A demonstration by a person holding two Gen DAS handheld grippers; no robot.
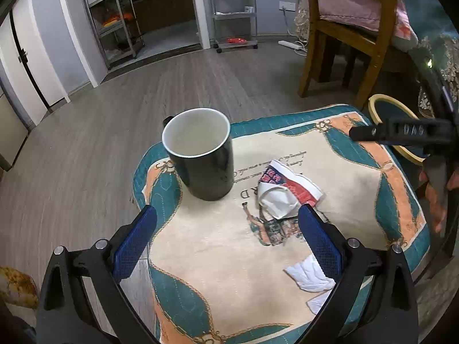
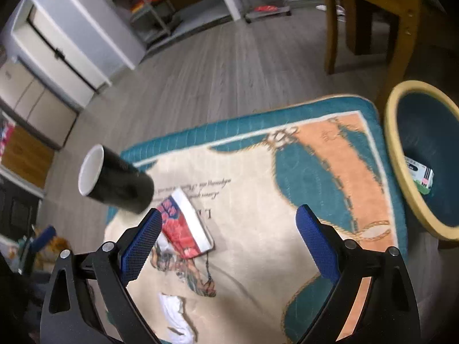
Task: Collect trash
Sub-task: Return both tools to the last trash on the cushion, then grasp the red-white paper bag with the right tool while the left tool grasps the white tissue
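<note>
Here, surface: a padded, quilted cushion (image 1: 330,154) with a teal border, peach bands and a cream middle printed with script and a figure; it carries all the things.
Mug: a dark glazed cylinder (image 1: 200,154) with a white inside, upright near the cushion's far-left edge, handle turned away.
Trash, wrapper: a crumpled red, blue and white packet (image 1: 284,189), glossy, lying just right of the mug; its white folded end touches the tip of the left gripper's right finger in the left wrist view.
Trash, tissue: torn white paper scraps (image 1: 307,275), soft and creased, nearer the camera than the wrapper, partly hidden behind that same finger.
Bin: a round teal basket (image 2: 396,154) with a pale yellow rim, beside the cushion's right edge; a small printed box (image 2: 420,176) lies inside.
Left gripper (image 1: 226,223): jaws spread wide, blue textured pads, nothing between them.
Right gripper (image 2: 228,223): jaws likewise released and empty; the wrapper lies just beside its left finger.
</note>
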